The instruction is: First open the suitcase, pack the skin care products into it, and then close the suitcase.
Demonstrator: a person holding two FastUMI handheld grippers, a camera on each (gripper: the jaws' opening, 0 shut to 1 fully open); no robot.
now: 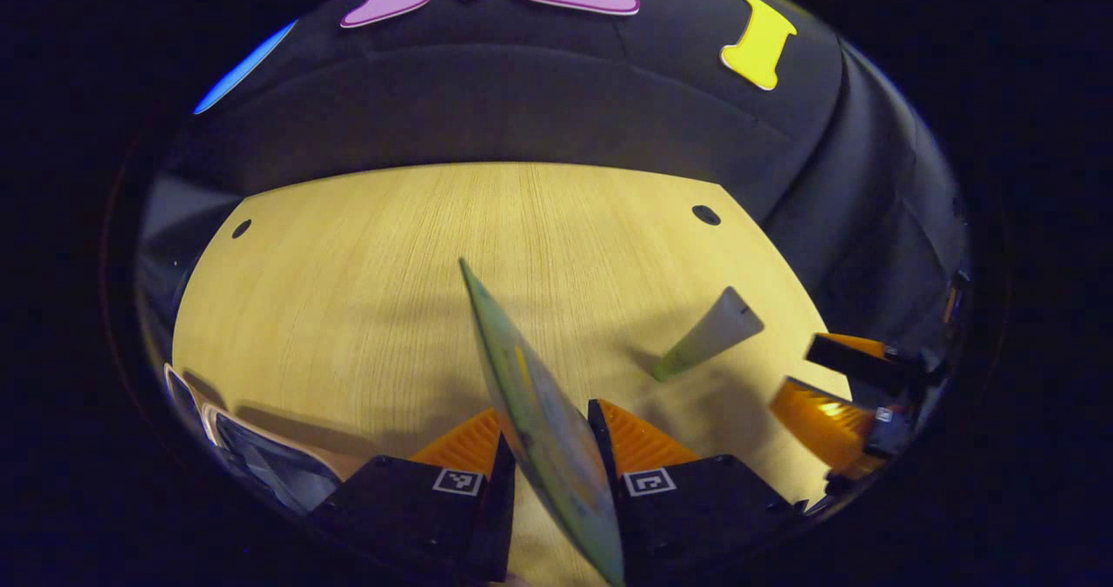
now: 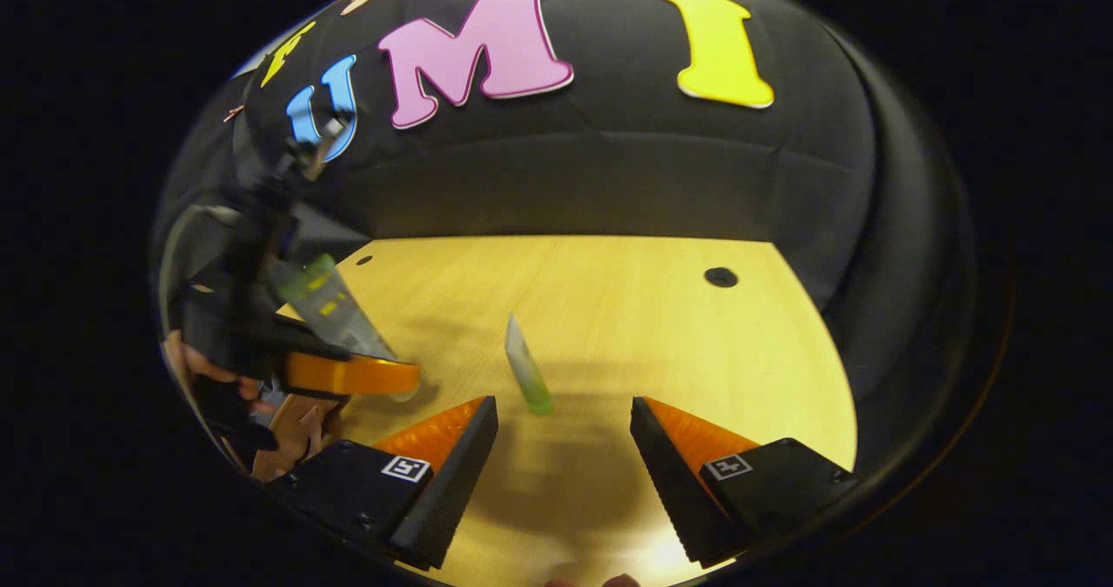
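My left gripper (image 1: 549, 448) is shut on a flat grey-green skin care tube (image 1: 530, 404) that points up and away between its orange fingers. A second tube (image 1: 709, 335), white with a green cap, lies on the wooden table (image 1: 391, 291) ahead to the right. In the right gripper view that white tube (image 2: 526, 365) lies just beyond my right gripper (image 2: 563, 448), which is open and holds nothing. The left gripper (image 2: 348, 370) shows at the left there, raised above the table with its tube (image 2: 326, 309). The right gripper (image 1: 835, 396) appears at the right edge of the left gripper view.
The rim of the suitcase (image 1: 252, 456) shows at the lower left of the left gripper view. The table has small dark holes (image 2: 721, 276) near its far corners. A hand (image 2: 296, 422) holds the left gripper. Black cloth walls close off the table's far side.
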